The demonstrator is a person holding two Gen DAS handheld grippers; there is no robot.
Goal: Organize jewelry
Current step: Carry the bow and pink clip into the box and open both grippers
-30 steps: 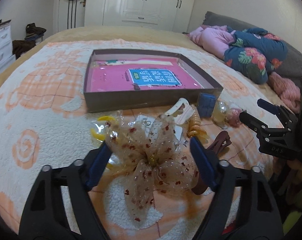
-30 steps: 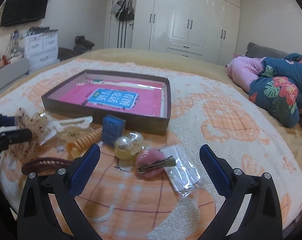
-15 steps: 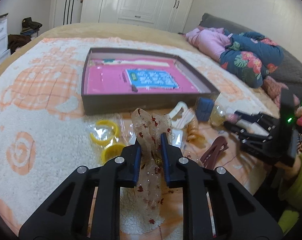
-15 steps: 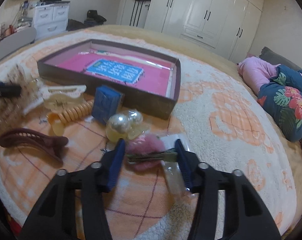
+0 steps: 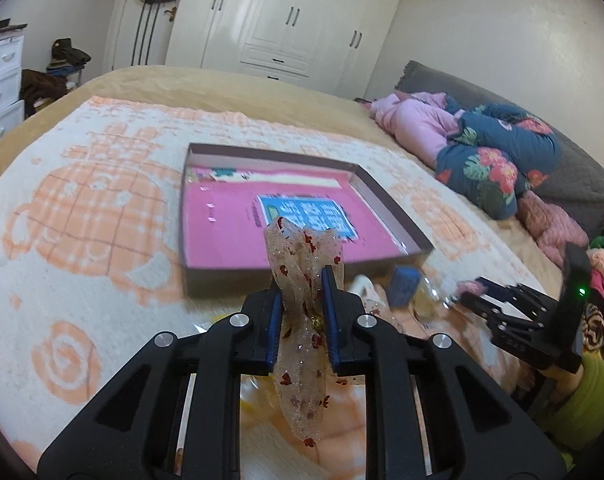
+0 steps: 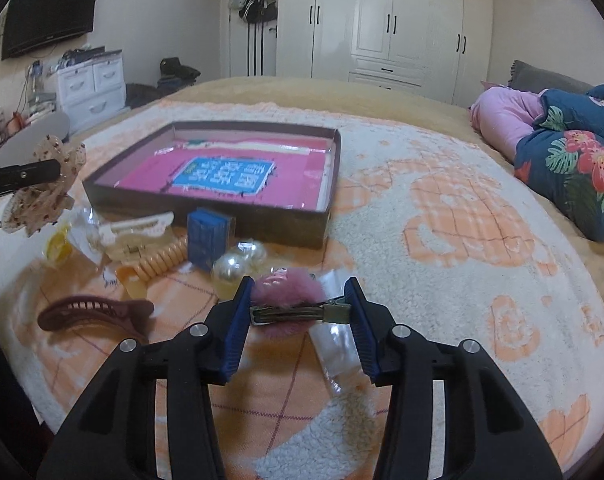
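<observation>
Left wrist view: the left tool (image 5: 302,312) is clamped on a sheer ribbon bow (image 5: 302,344), which is held raised off the bed's blanket (image 5: 82,264) just in front of the shallow box (image 5: 230,280). In the right wrist view, the right tool (image 6: 298,312) is closed on the ends of a pink pompom hair clip (image 6: 290,300); a clear packet (image 6: 334,348) lies beside it. Further off, a maroon claw clip (image 6: 94,312), pearl balls (image 6: 230,270), an orange coil tie (image 6: 158,260) and a blue box (image 6: 208,236) are seen near the shallow box's front wall.
</observation>
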